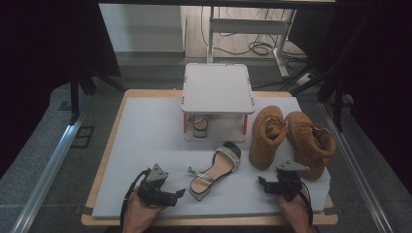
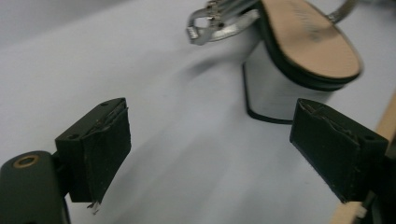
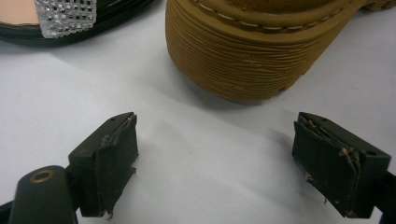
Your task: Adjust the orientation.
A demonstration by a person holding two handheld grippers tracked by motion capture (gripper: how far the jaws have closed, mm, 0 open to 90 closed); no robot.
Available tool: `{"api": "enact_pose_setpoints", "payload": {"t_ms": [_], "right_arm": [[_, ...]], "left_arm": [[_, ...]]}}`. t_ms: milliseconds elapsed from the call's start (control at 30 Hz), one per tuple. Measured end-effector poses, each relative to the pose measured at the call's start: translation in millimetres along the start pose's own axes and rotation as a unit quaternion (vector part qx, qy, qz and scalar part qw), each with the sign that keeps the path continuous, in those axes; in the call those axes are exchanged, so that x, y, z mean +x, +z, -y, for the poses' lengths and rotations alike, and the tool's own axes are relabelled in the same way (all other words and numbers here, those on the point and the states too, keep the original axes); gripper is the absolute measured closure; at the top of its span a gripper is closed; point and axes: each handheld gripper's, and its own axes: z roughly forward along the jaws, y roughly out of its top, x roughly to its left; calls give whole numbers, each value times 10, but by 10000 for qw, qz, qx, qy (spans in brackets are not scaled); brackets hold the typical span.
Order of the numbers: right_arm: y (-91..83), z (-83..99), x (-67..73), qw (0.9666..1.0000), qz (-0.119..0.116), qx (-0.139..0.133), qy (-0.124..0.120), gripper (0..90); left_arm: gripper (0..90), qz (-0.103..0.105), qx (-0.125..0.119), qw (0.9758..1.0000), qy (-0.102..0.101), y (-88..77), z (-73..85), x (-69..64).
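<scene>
The left gripper (image 1: 178,193), jaws spread and empty, sits just beside the block heel of the silver sandal (image 1: 214,170) lying mid-mat. The right gripper (image 1: 261,183), likewise parted, rests near the tan boot (image 1: 266,136); a second sandal (image 1: 199,124) seemingly sits under the white rack (image 1: 217,87).

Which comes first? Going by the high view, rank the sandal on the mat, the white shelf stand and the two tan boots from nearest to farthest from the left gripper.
From the left gripper:
1. Sandal, just to its right on the mat, heel end toward it.
2. White shelf stand, at the back, middle of the table.
3. Tan boots, far right side, though the nearer boot is hard to separate from the stand.
</scene>
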Motion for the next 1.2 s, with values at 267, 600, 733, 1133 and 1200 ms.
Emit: {"api": "enact_pose_setpoints", "payload": {"t_ms": [267, 600, 733, 1133, 1200], "right_arm": [[0, 0, 1, 10000, 1, 0, 1, 144], [0, 0, 0, 10000, -1, 0, 1, 144], [0, 0, 0, 10000, -1, 0, 1, 144], [0, 0, -1, 10000, -3, 0, 0, 144], [0, 0, 0, 10000, -2, 0, 0, 144]], "left_arm": [[133, 151, 27, 9996, 226, 77, -37, -190], [149, 341, 54, 9987, 364, 268, -133, -317], [163, 378, 101, 9984, 417, 367, -162, -354], [261, 292, 327, 9976, 540, 582, -255, -413], [269, 275, 375, 9974, 552, 614, -267, -420]]}}
